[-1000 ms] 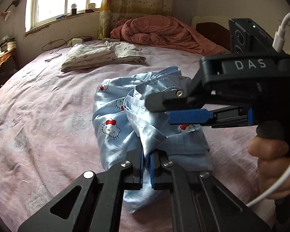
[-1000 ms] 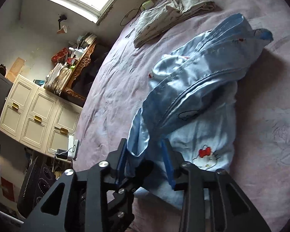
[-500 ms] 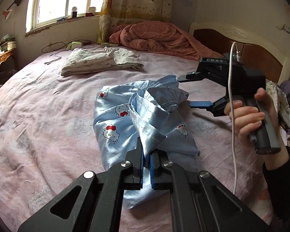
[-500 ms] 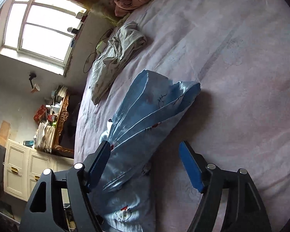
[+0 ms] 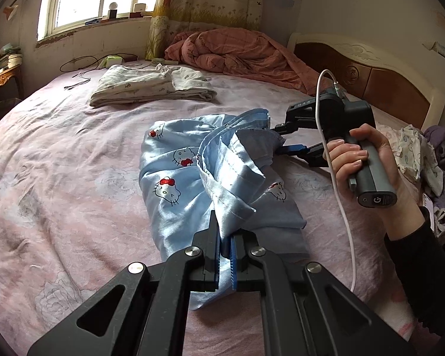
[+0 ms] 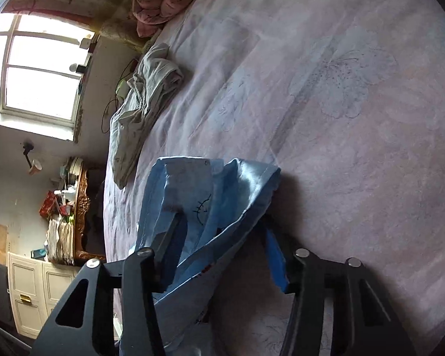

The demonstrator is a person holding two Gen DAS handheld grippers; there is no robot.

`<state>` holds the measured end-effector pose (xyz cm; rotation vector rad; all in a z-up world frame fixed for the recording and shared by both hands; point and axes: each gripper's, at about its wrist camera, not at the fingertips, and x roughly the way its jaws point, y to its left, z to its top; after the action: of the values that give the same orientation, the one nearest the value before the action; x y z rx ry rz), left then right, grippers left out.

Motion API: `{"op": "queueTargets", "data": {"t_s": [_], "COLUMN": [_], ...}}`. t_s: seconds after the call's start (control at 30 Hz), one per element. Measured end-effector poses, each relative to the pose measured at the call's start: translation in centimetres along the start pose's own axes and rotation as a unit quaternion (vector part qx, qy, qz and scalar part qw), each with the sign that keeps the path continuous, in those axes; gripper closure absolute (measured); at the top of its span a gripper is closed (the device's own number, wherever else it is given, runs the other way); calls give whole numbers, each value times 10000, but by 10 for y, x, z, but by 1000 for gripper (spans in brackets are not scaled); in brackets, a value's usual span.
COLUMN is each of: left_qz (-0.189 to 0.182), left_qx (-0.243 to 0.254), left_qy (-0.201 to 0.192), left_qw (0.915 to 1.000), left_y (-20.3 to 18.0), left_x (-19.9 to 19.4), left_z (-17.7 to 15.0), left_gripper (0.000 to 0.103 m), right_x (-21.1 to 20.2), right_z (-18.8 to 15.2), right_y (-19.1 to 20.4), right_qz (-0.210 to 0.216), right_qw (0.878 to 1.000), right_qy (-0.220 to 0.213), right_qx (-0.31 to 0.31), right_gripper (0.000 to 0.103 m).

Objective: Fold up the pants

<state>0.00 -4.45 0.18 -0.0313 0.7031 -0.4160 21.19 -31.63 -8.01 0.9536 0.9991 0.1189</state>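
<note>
Since a second ago my right gripper (image 6: 219,246) has let go of the blue cloth and pulled back to the far end of the bundle; its jaws now stand wide apart, one finger (image 6: 170,241) pushed in among the folds, the other blue-padded one outside, just beside the cloth's edge. My left gripper (image 5: 226,247) has not shifted: its jaws are together, clamped on a bunched fold of the Hello Kitty pajama pants (image 5: 190,178) at the near end. From that pinch the fabric rises in a ridge toward the right gripper (image 5: 284,144), while the rest lies crumpled on the pink bedsheet (image 5: 59,178). Farther off, near the window, cream folded clothes (image 5: 151,86) rest on the bed, and a pink quilt (image 5: 237,50) is heaped by the headboard (image 5: 379,80).
</note>
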Motion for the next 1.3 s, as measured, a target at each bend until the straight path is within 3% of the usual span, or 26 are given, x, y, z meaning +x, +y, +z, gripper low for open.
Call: {"op": "queueTargets", "data": {"t_s": [0.07, 0.27, 0.4, 0.47, 0.5, 0.53, 0.67, 0.7, 0.77, 0.83, 0.9, 1.1, 1.3], "left_qz": [-8, -19, -28, -48, -50, -51, -49, -47, -49, -56, -50, -101, -197], "left_qx": [6, -3, 3, 16, 23, 22, 40, 48, 49, 45, 41, -13, -255], "left_qy": [0, 15, 34, 35, 33, 31, 47, 52, 62, 62, 65, 58, 107], "left_qw": [10000, 10000, 10000, 10000, 10000, 10000, 10000, 10000, 10000, 10000, 10000, 9999, 9994], "left_y": [0, -1, -2, -3, -3, -3, -4, -4, -5, -5, -5, -1, 9], "left_x": [1, 2, 3, 3, 2, 2, 3, 3, 3, 3, 3, -3, -9], "left_z": [1, -1, -1, -1, -2, -2, -2, -3, -2, -3, -3, -6, -14], "left_gripper": [99, 98, 98, 98, 98, 98, 98, 98, 98, 98, 98, 98, 98], "right_x": [5, -9, -5, -1, 1, 1, 7, 11, 17, 20, 21, 5, 1], "right_z": [4, 1, 8, 12, 14, 14, 18, 19, 22, 23, 23, 16, 9], "right_y": [0, 22, 42, 45, 46, 47, 56, 59, 60, 60, 62, 86, 149], "right_qz": [-10, -254, -167, -224, -260, -270, -531, -735, -1046, -1235, -1303, -1083, -840], "right_qw": [9999, 9957, 9959, 9971, 9972, 9973, 9950, 9933, 9905, 9880, 9863, 9856, 9795], "right_qy": [61, -594, -338, -128, -73, -117, -97, 5, 92, 109, 81, -6, -30], "right_qx": [-133, -670, -828, -719, -691, -674, -840, -892, -883, -919, -1010, -1295, -1833], "right_gripper": [93, 97, 95, 65, 27, 18, 19, 22, 40, 75, 97, 100, 100]}}
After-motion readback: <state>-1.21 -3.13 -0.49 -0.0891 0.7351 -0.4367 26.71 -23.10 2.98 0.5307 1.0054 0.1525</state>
